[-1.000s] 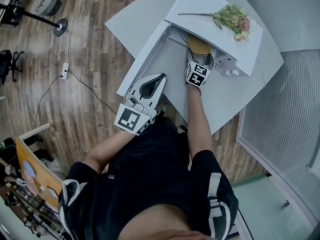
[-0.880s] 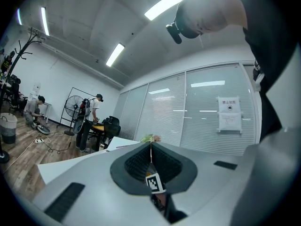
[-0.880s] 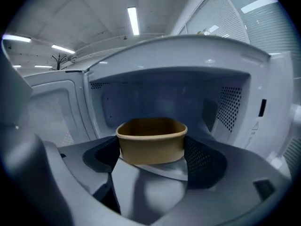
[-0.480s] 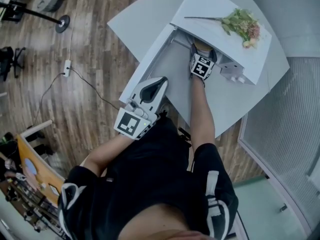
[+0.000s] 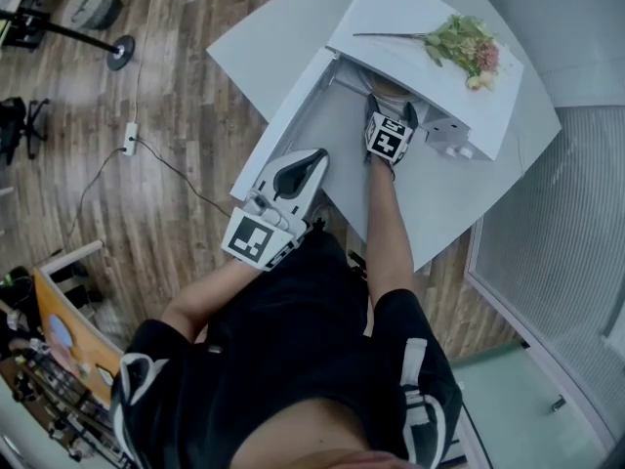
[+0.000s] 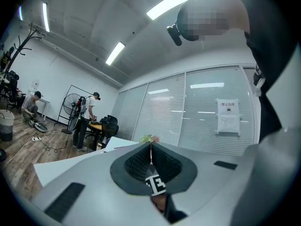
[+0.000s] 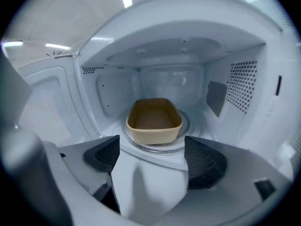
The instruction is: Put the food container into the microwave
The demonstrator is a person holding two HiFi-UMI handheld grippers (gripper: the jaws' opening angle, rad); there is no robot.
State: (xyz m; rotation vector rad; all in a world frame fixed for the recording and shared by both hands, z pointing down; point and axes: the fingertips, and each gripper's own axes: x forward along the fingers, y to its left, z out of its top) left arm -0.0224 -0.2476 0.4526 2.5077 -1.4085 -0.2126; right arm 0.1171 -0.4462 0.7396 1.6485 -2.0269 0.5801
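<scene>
Right claw (image 7: 150,160) wide open, empty. Food container (image 7: 154,121) sits just beyond at 12 o'clock, on the turntable (image 7: 160,148) inside the microwave (image 7: 237,86). Left claw (image 6: 151,149) pressed shut, nothing held. Head view hides the container — the microwave roof covers it.

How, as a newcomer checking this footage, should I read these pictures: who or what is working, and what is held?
No robot here: a person holds tongs in each hand. The head view looks down on a white microwave on a table, door open, flowers on top. The other two pictures come from cameras riding on the tongs. The left tongs are shut, empty. The right tongs are open at the microwave's mouth; the tan food container sits inside on the turntable, beyond them, unheld.
</scene>
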